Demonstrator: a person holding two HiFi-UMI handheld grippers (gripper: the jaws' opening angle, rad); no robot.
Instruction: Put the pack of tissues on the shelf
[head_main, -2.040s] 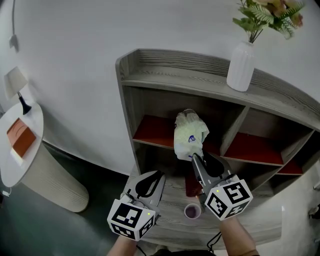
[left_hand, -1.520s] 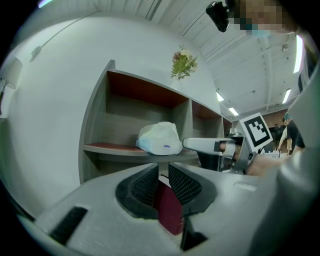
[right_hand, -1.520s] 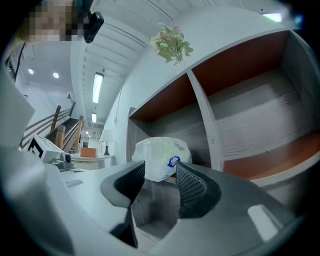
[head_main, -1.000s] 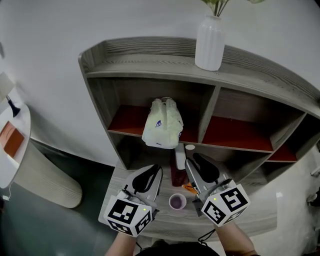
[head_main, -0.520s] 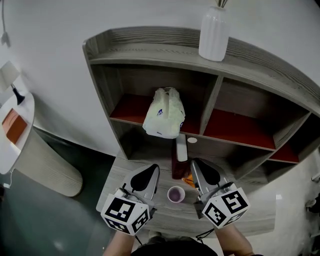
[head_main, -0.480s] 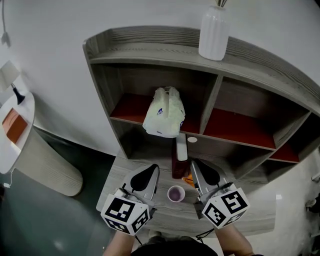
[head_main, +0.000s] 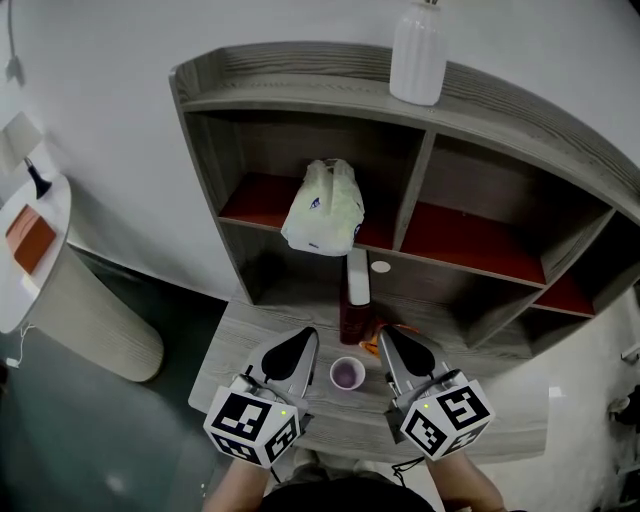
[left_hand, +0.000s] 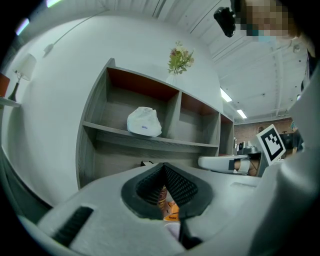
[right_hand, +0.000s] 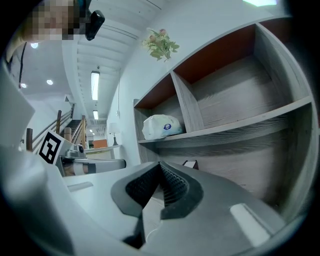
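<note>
Freed by the right gripper (head_main: 392, 343) that carried it two seconds ago, the pale green plastic pack of tissues (head_main: 323, 208) lies in the left compartment of the grey wooden shelf (head_main: 300, 90). The right gripper and the left gripper (head_main: 300, 343) flank a small purple cup (head_main: 347, 375) above the worktop (head_main: 232, 350).

Left gripper view: jaws pressed together, empty, with the pack ahead on the shelf.

Right gripper view: jaws pressed together, empty.
</note>
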